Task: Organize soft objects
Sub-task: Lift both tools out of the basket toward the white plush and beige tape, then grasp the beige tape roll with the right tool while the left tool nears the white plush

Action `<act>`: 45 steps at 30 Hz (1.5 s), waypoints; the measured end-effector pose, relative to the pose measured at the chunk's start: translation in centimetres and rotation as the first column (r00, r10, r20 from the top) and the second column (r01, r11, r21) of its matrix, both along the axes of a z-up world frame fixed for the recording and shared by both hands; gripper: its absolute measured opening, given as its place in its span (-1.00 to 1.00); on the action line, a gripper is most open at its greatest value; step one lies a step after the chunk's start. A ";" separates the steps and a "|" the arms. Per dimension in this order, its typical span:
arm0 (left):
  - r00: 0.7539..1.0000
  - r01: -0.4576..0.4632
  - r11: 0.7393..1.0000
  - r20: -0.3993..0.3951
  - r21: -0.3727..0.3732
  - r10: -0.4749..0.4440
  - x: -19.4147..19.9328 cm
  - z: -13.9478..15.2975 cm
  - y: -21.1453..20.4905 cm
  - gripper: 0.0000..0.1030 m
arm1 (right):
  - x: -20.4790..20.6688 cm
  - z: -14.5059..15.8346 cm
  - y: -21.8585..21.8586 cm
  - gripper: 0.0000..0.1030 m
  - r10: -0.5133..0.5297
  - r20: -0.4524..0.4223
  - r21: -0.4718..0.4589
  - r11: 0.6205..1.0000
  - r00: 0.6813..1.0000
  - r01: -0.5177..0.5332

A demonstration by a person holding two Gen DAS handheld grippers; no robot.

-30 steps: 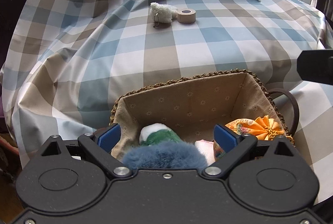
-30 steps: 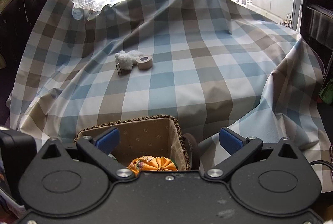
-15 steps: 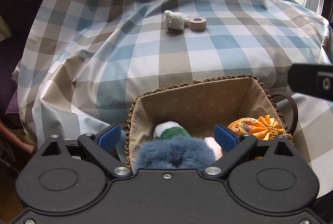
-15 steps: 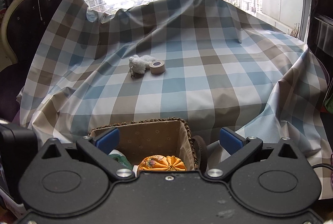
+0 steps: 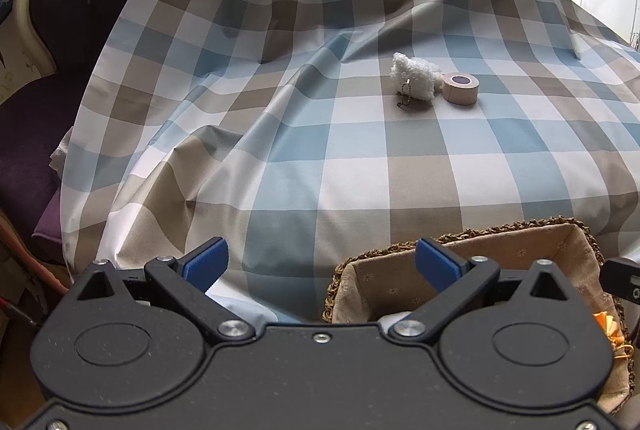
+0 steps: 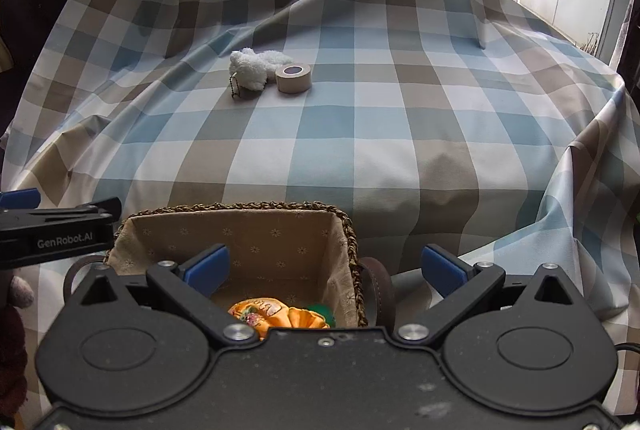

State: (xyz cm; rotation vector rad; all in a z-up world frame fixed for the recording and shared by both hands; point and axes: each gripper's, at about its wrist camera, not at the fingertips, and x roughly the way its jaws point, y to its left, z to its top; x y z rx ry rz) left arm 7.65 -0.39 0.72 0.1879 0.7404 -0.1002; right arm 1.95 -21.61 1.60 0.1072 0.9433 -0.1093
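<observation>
A woven basket [image 6: 240, 208] with a beige lining stands at the near edge of the checked tablecloth [image 6: 360, 134]. In it lie an orange fabric flower [image 6: 272, 312] and a green soft piece [image 6: 320, 310]. My right gripper [image 6: 324, 270] hangs open over the basket's right wall with nothing between its fingers. My left gripper [image 5: 320, 264] is left of the basket [image 5: 460, 234]; its jaws are opening and hold nothing. A white plush toy [image 5: 414, 82] with a bead chain lies far back on the cloth, touching a tan tape roll [image 5: 460, 88].
A dark purple chair [image 5: 60, 30] with a cream frame stands at the left, past the hanging cloth. Windows run behind the table. The basket has a brown loop handle [image 6: 378, 290] on its right side. The left gripper's body [image 6: 56, 230] shows beside the basket.
The left gripper has drawn left and away from the basket, and the blue fluffy toy between its jaws is gone from view. The right gripper has sunk closer to the basket.
</observation>
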 end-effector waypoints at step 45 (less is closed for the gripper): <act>0.991 0.130 0.983 0.056 -0.133 -0.124 21.2 -6.9 -3.2 0.94 | 27.6 -9.4 -0.2 -0.10 0.047 0.101 -0.113 0.993 0.994 -0.035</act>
